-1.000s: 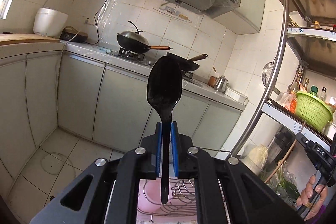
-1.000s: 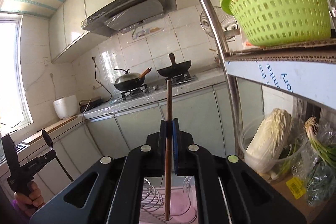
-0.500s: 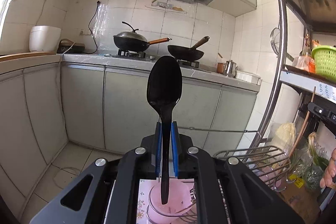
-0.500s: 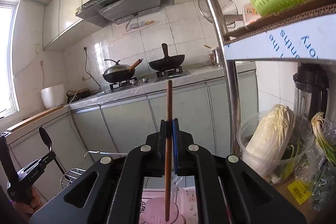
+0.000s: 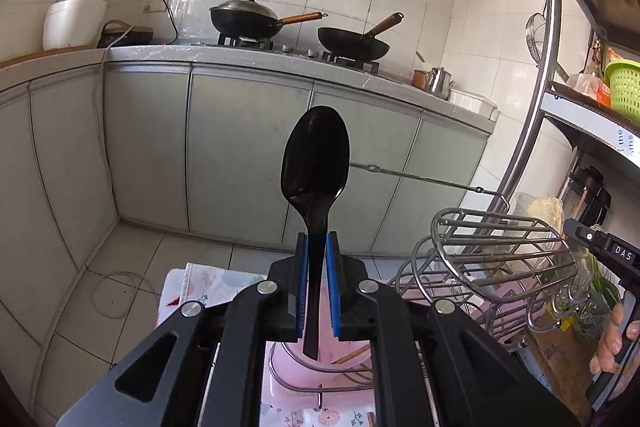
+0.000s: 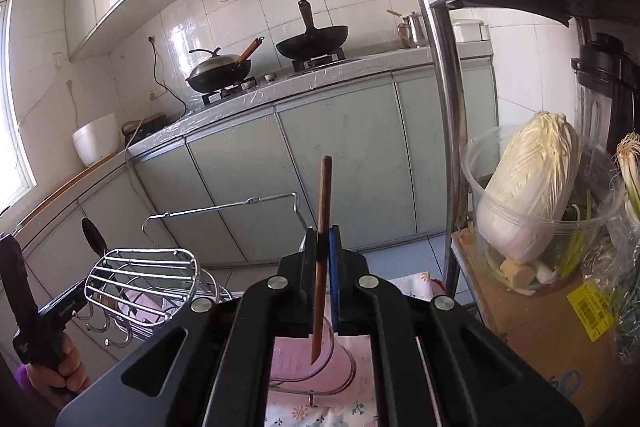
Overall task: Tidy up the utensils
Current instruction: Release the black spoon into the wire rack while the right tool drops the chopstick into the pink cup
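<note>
My left gripper (image 5: 316,255) is shut on a black plastic spoon (image 5: 315,163), bowl pointing up and forward. My right gripper (image 6: 322,247) is shut on a brown wooden chopstick (image 6: 323,223), held nearly upright. A chrome wire utensil rack (image 5: 500,259) stands to the right of the left gripper; in the right wrist view the rack (image 6: 148,283) is at the lower left, with the left gripper (image 6: 60,307) and its spoon (image 6: 93,237) beside it. A pink cup (image 6: 304,359) sits below the right gripper.
A floral cloth (image 5: 208,287) covers the surface under the rack. Grey kitchen cabinets (image 5: 248,147) with two woks (image 5: 352,43) are ahead. A steel shelf post (image 6: 444,99), a cabbage in a clear tub (image 6: 532,195) and a cardboard box (image 6: 548,327) stand to the right.
Both grippers have tilted and come down, so the rack, the cloth and the pink cup now show more fully. Both still hold their utensils.
</note>
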Available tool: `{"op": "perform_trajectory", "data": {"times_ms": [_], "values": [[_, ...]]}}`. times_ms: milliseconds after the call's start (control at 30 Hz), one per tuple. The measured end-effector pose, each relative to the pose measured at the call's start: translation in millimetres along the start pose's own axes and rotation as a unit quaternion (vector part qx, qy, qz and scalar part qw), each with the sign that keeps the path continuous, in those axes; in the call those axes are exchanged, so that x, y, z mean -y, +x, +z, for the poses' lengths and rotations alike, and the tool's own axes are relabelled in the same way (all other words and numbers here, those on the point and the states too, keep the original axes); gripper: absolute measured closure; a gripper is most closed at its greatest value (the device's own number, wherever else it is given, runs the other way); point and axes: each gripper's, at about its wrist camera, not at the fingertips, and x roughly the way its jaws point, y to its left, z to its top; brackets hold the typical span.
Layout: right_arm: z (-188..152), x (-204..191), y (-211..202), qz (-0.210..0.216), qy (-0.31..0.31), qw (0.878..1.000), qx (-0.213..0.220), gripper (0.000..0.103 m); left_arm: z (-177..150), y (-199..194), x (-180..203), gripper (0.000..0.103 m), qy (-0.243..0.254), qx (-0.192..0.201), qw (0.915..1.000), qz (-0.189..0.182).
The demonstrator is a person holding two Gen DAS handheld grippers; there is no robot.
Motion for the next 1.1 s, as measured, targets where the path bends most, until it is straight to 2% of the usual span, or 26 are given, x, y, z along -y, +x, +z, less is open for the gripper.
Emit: {"op": "perform_trajectory", "data": {"times_ms": [200, 267, 333, 433, 500, 567, 867, 1100], "values": [[-5, -2, 3, -0.002, -0.002, 1.0, -0.018, 0.097, -3, 8, -8, 0.093, -0.025, -0.034, 0.9991, -0.011], [-5, -1, 8, 0.002, 0.004, 0.999, -0.04, 0.097, -4, 8, -11, 0.086, -0.033, -0.04, 0.9986, -0.011], [-6, 1, 13, 0.004, 0.01, 0.998, -0.059, 0.095, -3, 7, -14, 0.076, -0.041, -0.043, 0.9981, -0.014], [-8, 2, 14, 0.006, 0.014, 0.998, -0.069, 0.086, 0, 2, -17, 0.075, -0.049, -0.04, 0.9978, -0.017], [-8, 3, 13, 0.007, 0.015, 0.998, -0.068, 0.072, 3, -2, -19, 0.074, -0.051, -0.037, 0.9979, -0.017], [-7, 2, 10, 0.009, 0.013, 0.998, -0.066, 0.067, 6, -7, -20, 0.073, -0.053, -0.034, 0.9978, -0.019], [-8, -4, -23, 0.013, -0.004, 0.998, -0.057, 0.065, 13, -40, -17, 0.073, -0.054, -0.023, 0.9975, -0.04], [-30, -9, -52, 0.025, -0.008, 0.997, -0.071, 0.065, -3, -64, -12, 0.073, -0.049, -0.038, 0.9964, -0.059]]}}
